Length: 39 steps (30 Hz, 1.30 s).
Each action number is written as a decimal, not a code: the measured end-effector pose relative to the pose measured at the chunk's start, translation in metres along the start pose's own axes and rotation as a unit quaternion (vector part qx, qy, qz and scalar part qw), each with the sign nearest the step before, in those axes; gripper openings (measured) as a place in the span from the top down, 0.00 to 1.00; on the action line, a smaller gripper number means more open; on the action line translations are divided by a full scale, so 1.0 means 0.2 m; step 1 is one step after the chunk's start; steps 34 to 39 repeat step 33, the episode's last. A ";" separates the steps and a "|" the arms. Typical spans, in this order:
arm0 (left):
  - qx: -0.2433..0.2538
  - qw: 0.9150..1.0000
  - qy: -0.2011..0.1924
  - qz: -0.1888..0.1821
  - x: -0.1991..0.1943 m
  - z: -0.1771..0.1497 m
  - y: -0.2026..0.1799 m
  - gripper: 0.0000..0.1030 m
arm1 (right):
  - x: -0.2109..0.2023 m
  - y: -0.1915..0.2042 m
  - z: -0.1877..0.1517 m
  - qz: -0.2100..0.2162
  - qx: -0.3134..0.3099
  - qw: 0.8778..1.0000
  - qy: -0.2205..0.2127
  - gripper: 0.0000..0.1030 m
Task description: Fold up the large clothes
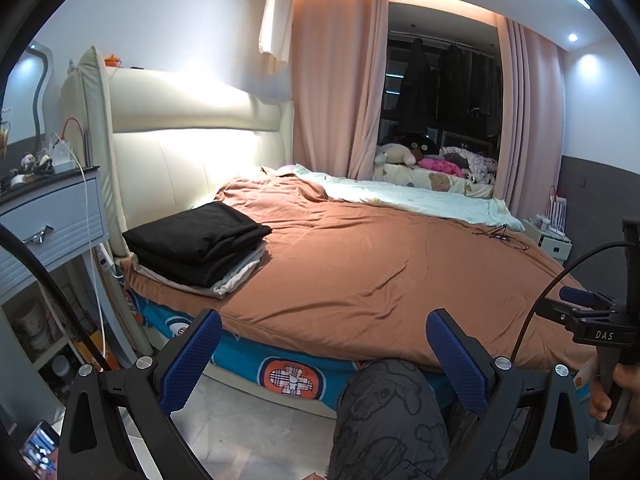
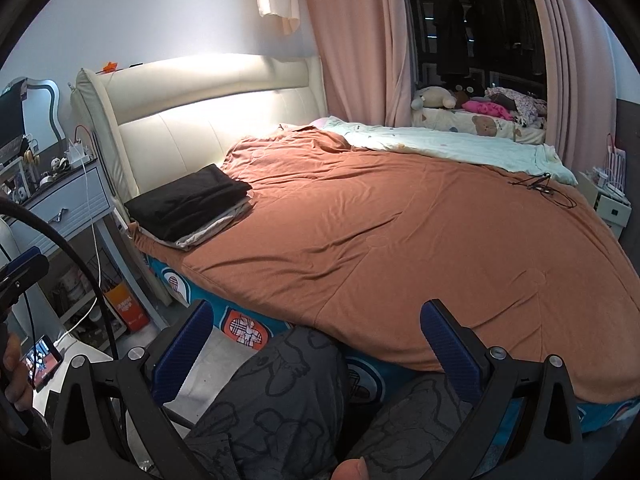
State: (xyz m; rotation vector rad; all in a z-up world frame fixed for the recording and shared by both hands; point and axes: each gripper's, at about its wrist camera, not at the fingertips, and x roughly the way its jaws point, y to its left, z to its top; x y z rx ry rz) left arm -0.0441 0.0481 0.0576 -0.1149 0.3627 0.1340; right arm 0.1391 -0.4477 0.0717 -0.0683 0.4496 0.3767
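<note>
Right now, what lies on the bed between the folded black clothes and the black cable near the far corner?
Nothing: only bare, wrinkled orange blanket between the folded black clothes and the black cable, clearest in the right wrist view.

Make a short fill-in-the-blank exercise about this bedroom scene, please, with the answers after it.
1. The folded black garment lies on top of a folded ____ cloth.
2. The blanket that covers most of the bed is ____ in colour.
3. The blue-padded fingers of the left gripper are ____, holding nothing.
4. The curtains beside the window are ____.

Answers: white; orange-brown; open; pink
</note>
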 end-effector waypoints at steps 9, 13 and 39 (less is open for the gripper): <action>0.001 1.000 -0.004 0.002 -0.02 0.00 0.00 0.00 | 0.00 0.01 0.00 0.000 -0.002 1.000 -0.001 0.00; 0.001 1.000 -0.005 0.002 -0.02 0.00 0.00 0.00 | -0.01 0.01 0.00 0.000 0.000 1.000 -0.002 0.00; -0.003 1.000 -0.015 0.002 -0.02 0.02 0.02 0.00 | 0.00 0.02 -0.01 -0.004 0.006 1.000 -0.001 0.00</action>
